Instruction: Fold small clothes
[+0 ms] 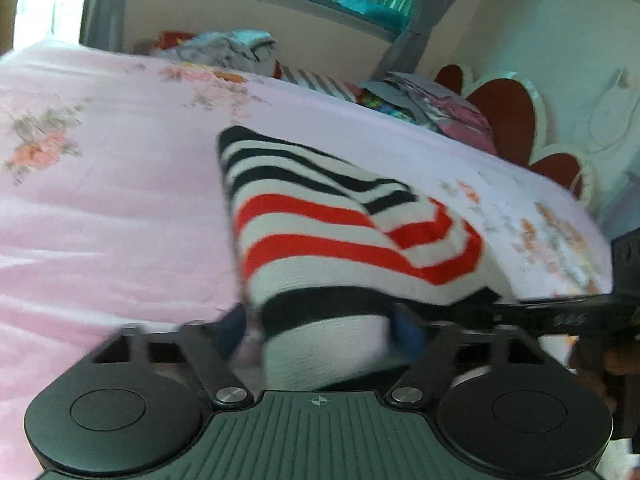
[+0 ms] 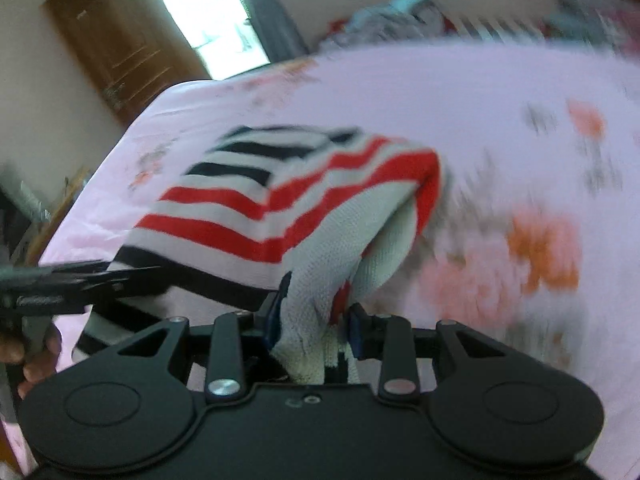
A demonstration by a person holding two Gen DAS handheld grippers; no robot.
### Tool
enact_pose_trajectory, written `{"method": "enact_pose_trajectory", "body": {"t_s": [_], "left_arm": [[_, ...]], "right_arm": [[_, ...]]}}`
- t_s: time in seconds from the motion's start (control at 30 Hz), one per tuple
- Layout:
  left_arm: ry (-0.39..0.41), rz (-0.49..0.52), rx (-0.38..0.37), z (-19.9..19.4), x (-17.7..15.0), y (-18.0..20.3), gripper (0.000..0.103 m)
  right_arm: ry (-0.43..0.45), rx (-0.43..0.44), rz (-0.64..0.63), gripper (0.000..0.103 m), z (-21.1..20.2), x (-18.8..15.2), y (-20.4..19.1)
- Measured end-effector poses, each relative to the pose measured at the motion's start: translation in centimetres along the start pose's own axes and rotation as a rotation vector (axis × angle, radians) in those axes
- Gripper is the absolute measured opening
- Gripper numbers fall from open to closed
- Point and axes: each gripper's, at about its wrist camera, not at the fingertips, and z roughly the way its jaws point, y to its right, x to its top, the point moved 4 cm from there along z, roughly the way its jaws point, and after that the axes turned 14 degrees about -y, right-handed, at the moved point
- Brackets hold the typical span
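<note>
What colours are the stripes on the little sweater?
The sweater has black, red and white stripes, clearest in the left wrist view.

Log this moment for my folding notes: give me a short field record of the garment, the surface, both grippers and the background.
garment: striped knit garment, red, black and white, folded over on itself
surface: pink floral bedsheet
left gripper: open, jaws wide, fabric between them
right gripper: shut on a bunched edge of the garment
background: pile of clothes at the far side of the bed
image quality: motion blur
</note>
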Motion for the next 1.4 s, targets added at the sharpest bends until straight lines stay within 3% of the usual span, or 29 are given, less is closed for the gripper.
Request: {"method": "enact_pose_trajectory", "body": {"t_s": [0.07, 0.17, 0.2, 0.23, 0.27, 0.3, 0.33, 0.37, 0.43, 0.47, 0.5, 0.63, 0.7, 0.9, 0.97, 1.13, 1.27, 1.3, 1.4], "left_arm": [[0.021, 0.016, 0.015, 0.0, -0.4, -0.1, 0.088], [0.031, 0.013, 0.009, -0.8, -0.4, -0.7, 0.087], [0.043, 0.021, 0.023, -1.4, -0.4, -0.8, 0.087], [0.058, 0.023, 0.037, -2.2, -0.3, -1.1, 0.087], [0.077, 0.021, 0.047, -3.1, -0.2, -1.4, 0.087], [0.103, 0.018, 0.053, -3.9, 0.1, -1.7, 0.087], [0.12, 0.019, 0.042, -4.5, 0.4, -1.8, 0.077], [0.119, 0.032, 0.014, -4.5, 1.3, -2.0, 0.057], [0.096, 0.07, -0.008, -4.0, 3.0, -1.3, 0.045], [0.078, 0.101, -0.012, -3.2, 3.9, -0.7, 0.045], [0.053, 0.125, -0.003, -2.4, 4.5, -0.1, 0.045], [-0.075, 0.199, 0.081, 1.3, 4.9, 0.7, 0.045], [-0.076, 0.185, 0.08, 1.4, 5.0, 0.7, 0.045], [-0.054, 0.204, 0.091, -0.6, 4.5, 1.4, 0.044], [-0.036, 0.223, 0.089, -2.3, 3.6, 1.8, 0.044], [-0.032, 0.254, 0.106, -5.0, 0.6, 2.7, 0.044], [-0.043, 0.28, 0.137, -5.2, -2.4, 3.2, 0.044], [-0.055, 0.289, 0.155, -4.9, -3.0, 3.2, 0.044], [-0.065, 0.27, 0.165, -4.0, -4.1, 2.8, 0.044]], "right_arm": [[0.003, 0.045, 0.052, 0.034, 0.1, -0.2, 0.9], [-0.006, 0.035, 0.055, 0.039, -0.4, 0.1, 0.9], [-0.003, 0.0, 0.048, 0.042, -0.8, 0.3, 0.3], [0.028, -0.052, 0.035, 0.056, -1.8, 0.5, -0.2], [0.075, -0.1, 0.01, 0.061, -2.9, 0.7, -0.7], [0.112, -0.118, -0.026, 0.06, -3.9, 1.1, -1.1], [0.125, -0.12, -0.041, 0.054, -4.5, 1.8, -1.5], [0.132, -0.126, -0.056, 0.044, -4.8, 2.6, -1.8], [0.124, -0.171, -0.101, 0.032, -4.1, 4.5, -2.6], [0.117, -0.183, -0.12, 0.021, -3.4, 5.3, -3.1], [0.107, -0.187, -0.134, 0.018, -2.7, 6.0, -3.3], [0.008, -0.318, -0.16, 0.017, 1.1, 7.0, -2.4], [0.016, -0.302, -0.134, 0.017, 1.4, 7.0, -2.1], [0.064, -0.362, -0.159, 0.017, -0.2, 5.9, -3.8], [0.087, -0.335, -0.207, 0.016, -1.6, 4.9, -5.4], [0.038, -0.282, -0.291, 0.013, -3.9, 0.0, -8.1], [-0.025, -0.38, -0.328, 0.008, -3.2, -2.8, -7.7], [-0.043, -0.406, -0.314, 0.002, -2.6, -3.2, -7.1], [-0.027, -0.406, -0.293, 0.001, -2.0, -3.3, -6.4]]}}
